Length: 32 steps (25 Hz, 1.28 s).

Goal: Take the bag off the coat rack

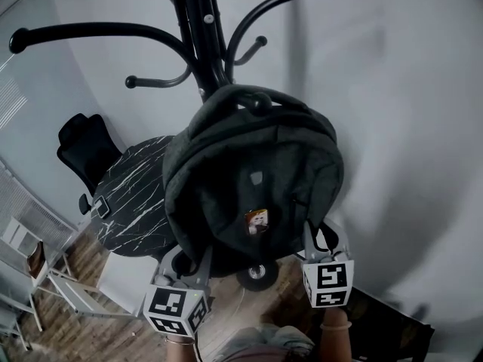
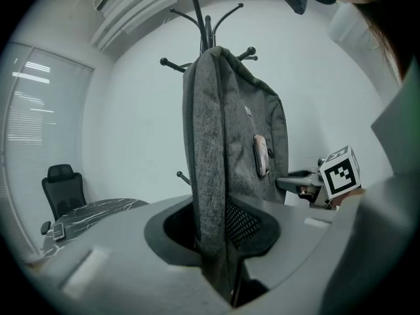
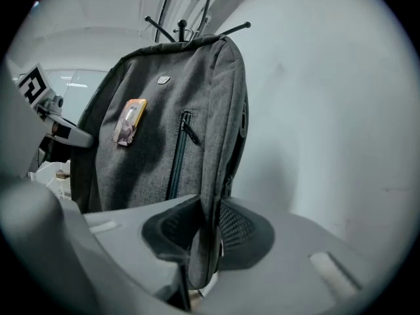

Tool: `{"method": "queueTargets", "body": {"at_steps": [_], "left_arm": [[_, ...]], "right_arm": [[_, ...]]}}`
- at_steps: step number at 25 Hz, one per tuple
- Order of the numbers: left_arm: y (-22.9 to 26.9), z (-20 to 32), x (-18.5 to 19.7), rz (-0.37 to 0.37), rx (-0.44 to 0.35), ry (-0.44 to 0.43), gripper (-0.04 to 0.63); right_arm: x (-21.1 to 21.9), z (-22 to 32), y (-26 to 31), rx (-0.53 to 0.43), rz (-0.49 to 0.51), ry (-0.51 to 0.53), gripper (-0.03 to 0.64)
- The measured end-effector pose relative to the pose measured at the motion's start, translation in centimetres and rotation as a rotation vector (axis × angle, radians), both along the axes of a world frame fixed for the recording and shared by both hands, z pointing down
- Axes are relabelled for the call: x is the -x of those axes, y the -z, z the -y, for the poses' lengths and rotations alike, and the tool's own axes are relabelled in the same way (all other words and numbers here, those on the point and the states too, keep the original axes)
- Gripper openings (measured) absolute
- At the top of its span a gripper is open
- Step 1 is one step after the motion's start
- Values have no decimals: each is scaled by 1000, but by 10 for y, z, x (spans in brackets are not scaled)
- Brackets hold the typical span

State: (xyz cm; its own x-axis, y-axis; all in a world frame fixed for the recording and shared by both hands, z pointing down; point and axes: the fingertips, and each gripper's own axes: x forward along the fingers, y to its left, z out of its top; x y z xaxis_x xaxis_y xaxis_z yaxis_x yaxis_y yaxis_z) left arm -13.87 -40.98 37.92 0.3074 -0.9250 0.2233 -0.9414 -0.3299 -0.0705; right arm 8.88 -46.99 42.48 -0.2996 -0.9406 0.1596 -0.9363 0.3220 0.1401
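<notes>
Two sides of the grey bag (image 1: 253,172) were pinched: we had our left gripper (image 1: 198,265) clamped on its lower left edge and our right gripper (image 1: 312,238) clamped on its lower right edge. The bag hung by its top loop from a hook of the black coat rack (image 1: 198,21).

coat rack (image 1: 198,21) cropped above, charm (image 1: 256,221) indistinct
</notes>
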Motion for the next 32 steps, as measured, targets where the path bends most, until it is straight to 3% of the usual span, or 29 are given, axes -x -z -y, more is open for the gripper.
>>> {"method": "queueTargets", "body": {"at_steps": [32], "left_arm": [[30, -41, -15, 30, -80, -35, 90]], "right_arm": [[-15, -56, 32, -90, 5, -52, 60]]}}
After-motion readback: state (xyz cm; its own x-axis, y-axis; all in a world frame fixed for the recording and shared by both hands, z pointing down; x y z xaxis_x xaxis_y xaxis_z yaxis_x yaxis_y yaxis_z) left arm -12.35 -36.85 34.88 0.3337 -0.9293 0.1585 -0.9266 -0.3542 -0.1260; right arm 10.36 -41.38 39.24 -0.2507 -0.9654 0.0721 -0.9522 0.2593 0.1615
